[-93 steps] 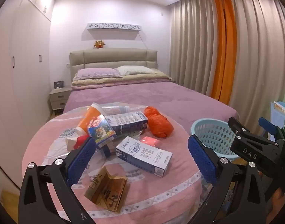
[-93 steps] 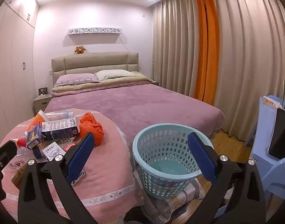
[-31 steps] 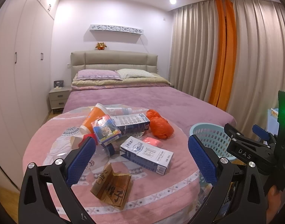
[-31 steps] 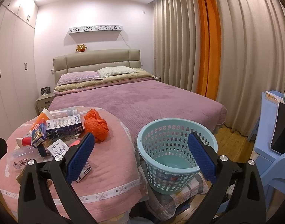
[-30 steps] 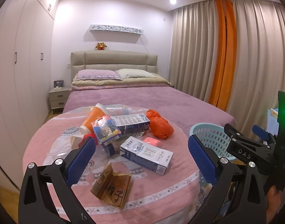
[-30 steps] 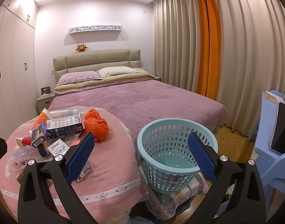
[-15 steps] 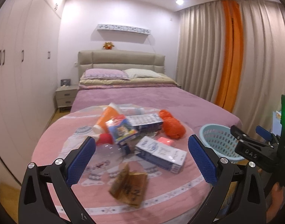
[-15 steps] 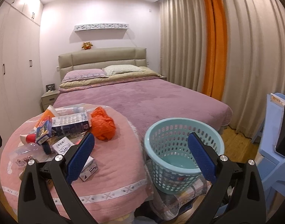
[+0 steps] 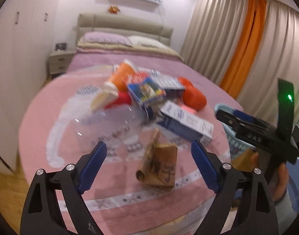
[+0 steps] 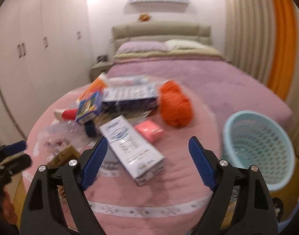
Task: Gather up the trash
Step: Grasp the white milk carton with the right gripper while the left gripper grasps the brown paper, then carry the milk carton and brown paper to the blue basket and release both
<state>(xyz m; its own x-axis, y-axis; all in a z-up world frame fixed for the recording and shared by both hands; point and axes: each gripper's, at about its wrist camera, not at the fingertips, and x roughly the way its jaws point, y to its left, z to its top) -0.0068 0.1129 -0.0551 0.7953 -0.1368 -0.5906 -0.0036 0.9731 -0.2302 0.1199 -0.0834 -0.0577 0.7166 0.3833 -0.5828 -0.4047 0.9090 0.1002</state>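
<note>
Both views are blurred, yet the main things can be read. A round table with a pink cloth (image 9: pixel 51 117) fills the middle of each frame, and the trash lies in a heap on its far half.

In the left wrist view the left gripper (image 9: pixel 148 164) is at the bottom centre, its blue pads wide apart but closing, with nothing held between them. Just above and between the pads sits a crumpled brown paper bag (image 9: pixel 159 166). Above it, right of centre, lies a long white and blue box (image 9: pixel 186 123); left of centre there is a clear plastic bottle (image 9: pixel 110 121) with a red cap. At the far right edge a hand (image 9: pixel 280 182) holds the right gripper's black body.

In the right wrist view the right gripper (image 10: pixel 146 164) is at the bottom centre — its pads also wide and closing, and empty. The white and blue box (image 10: pixel 130 145) lies between the pads in the picture, not touched by them. Just to the upper right of it is a small pink packet (image 10: pixel 149 130), and further up an orange crumpled bag (image 10: pixel 176 105). A colourful small box (image 10: pixel 88 105) leans on a dark blue carton (image 10: pixel 130 98) in the upper middle. The light blue basket (image 10: pixel 263 121) stands at the right edge, beside the table.
</note>
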